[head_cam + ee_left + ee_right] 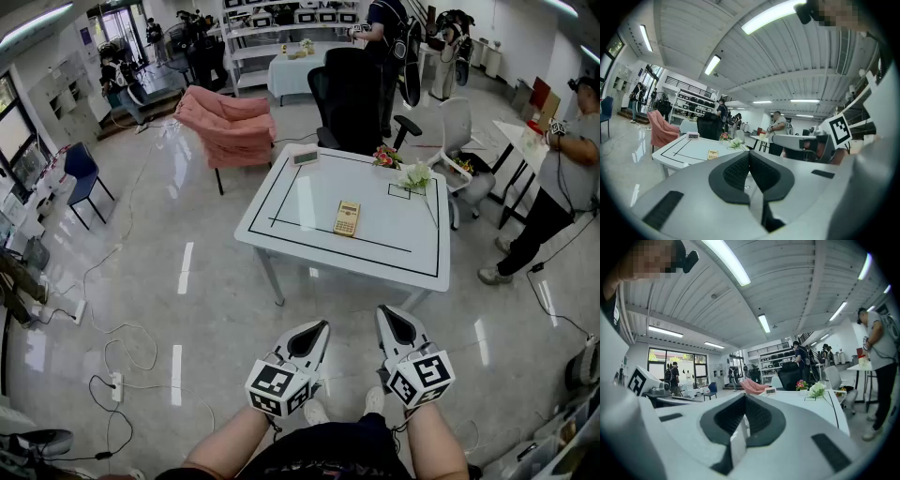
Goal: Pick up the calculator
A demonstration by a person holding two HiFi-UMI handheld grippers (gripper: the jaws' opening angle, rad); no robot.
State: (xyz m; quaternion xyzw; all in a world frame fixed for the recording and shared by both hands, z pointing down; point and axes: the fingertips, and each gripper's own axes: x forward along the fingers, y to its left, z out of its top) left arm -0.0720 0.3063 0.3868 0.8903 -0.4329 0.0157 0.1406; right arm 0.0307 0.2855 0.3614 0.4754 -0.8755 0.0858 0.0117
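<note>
Your left gripper [310, 339] and right gripper [395, 330]: both closed, empty, well short of the table [281, 206]. Calculator [347, 217] lies near its middle.

Ahead of your left gripper [317, 327]: tan-yellow calculator [347, 217], white table [302, 202] with black lines, pink chair [230, 124] beyond. Your gripper's cube [278, 386]: black-and-white squares.

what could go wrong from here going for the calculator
Both the left claw and right claw are shut and short of the table; arriving shut would likely shove the calculator. It lies flat, so a pinch may slip. The flowers behind it, to the right, could be knocked on an overreach.
</note>
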